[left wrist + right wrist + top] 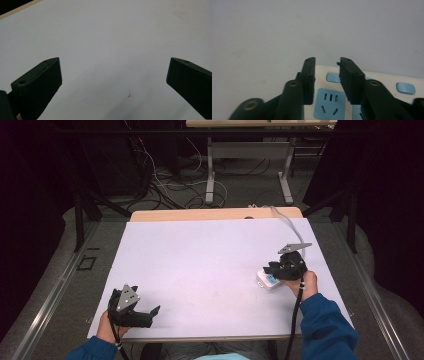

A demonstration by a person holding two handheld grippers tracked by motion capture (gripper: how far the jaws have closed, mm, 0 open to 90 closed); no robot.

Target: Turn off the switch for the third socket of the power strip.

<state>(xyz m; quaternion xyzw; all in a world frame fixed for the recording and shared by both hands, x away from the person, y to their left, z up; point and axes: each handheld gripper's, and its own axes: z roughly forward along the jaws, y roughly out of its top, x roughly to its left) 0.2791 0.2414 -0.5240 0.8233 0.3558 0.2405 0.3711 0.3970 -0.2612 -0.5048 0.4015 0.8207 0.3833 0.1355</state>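
A white power strip [269, 281] with blue sockets [329, 103] and a blue switch button [332, 77] lies on the white table cover [210, 260] at the right. My right gripper [274, 268] hovers over its left end, jaws pointing left. In the right gripper view, the right gripper [327, 61] stands open by a narrow gap with nothing pinched; the blue button shows through the gap. My left gripper [152, 315] rests near the front left edge. In its own view the left gripper [114, 60] is wide open over bare cover.
The strip's white cable [290, 227] runs from the strip toward the table's far edge, where a wooden strip [215, 214] shows. Beyond the table are the legs of another table [210, 175] and loose cables on the floor. A small brown stain [129, 95] marks the cover.
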